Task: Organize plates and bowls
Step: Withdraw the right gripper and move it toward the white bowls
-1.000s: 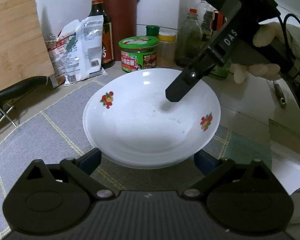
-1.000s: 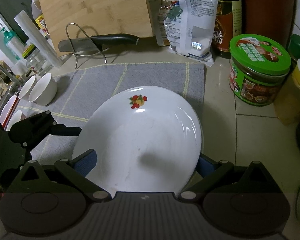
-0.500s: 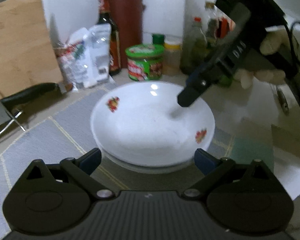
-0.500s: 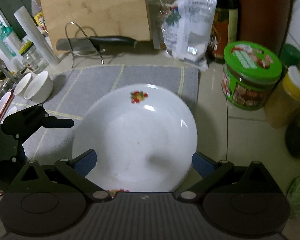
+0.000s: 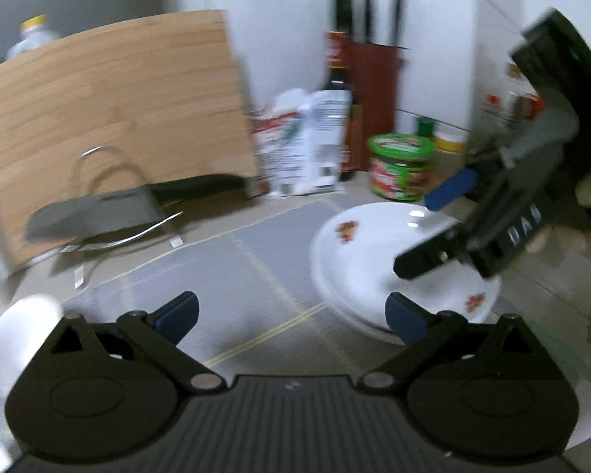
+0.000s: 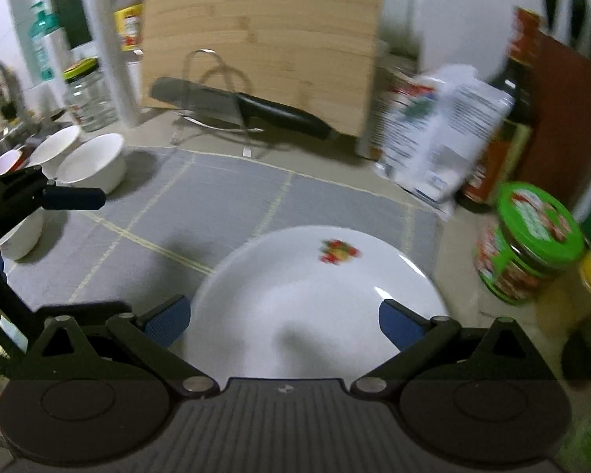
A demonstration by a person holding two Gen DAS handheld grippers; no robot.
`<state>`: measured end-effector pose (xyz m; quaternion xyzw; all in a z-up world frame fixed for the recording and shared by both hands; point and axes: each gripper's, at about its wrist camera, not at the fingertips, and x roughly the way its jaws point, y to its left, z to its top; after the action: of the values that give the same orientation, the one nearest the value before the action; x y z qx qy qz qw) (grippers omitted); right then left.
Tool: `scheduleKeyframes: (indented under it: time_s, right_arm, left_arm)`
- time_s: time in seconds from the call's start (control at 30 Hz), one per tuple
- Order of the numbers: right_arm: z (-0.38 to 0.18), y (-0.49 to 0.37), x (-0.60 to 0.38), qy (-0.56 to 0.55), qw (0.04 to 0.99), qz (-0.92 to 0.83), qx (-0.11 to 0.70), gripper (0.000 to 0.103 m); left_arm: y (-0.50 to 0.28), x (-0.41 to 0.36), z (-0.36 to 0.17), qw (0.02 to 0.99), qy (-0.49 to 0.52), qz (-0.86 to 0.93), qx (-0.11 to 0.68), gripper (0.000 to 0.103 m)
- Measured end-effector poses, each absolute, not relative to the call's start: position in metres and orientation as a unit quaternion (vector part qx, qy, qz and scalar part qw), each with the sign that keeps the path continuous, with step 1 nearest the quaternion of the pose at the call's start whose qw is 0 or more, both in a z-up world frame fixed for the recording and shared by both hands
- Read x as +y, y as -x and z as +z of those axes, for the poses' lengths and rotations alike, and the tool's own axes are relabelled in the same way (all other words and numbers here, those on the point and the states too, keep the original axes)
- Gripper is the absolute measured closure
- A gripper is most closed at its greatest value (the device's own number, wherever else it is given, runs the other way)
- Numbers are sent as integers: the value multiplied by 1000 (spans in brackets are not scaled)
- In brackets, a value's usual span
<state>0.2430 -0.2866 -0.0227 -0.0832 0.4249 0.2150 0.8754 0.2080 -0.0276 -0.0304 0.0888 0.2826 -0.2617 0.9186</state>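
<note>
The white plates [image 6: 307, 299], the top one marked with small fruit prints, sit stacked on the right part of the grey mat [image 6: 224, 205] that covers the surface [image 6: 461, 315]; in the left wrist view a second rim shows beneath the top one. The left hand-held gripper [image 5: 291, 313] has just been opening, and its blue pads stand wide apart above the mat with nothing between them, the stack lying off by its right finger. The right hand-held gripper [image 6: 281, 321] hangs over the near part of the stack with its jaws spread wide, its pads clear of the rim and gripping nothing. White bowls [image 6: 92, 161] stand at the mat's left edge, well apart from the plates. Behind the mat a wooden cutting board [image 6: 264, 39] leans upright, with a cleaver [image 6: 232, 108] resting on a wire rack in front of it. A green-lidded jar [image 6: 532, 240] stands just beside the plates, to their right.
</note>
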Motion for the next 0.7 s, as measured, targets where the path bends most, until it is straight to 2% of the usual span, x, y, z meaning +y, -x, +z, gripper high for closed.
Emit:
scheduleKeyframes:
  time_s: [0.3, 0.7]
  right_arm:
    - [-25, -243, -230, 85, 869, 299, 386, 0]
    - [-36, -235, -133, 92, 845, 351, 393, 0]
  left_arm:
    - [-170, 16, -32, 942, -31, -130, 308, 2]
    - [-127, 103, -40, 946, 1, -57, 318, 2]
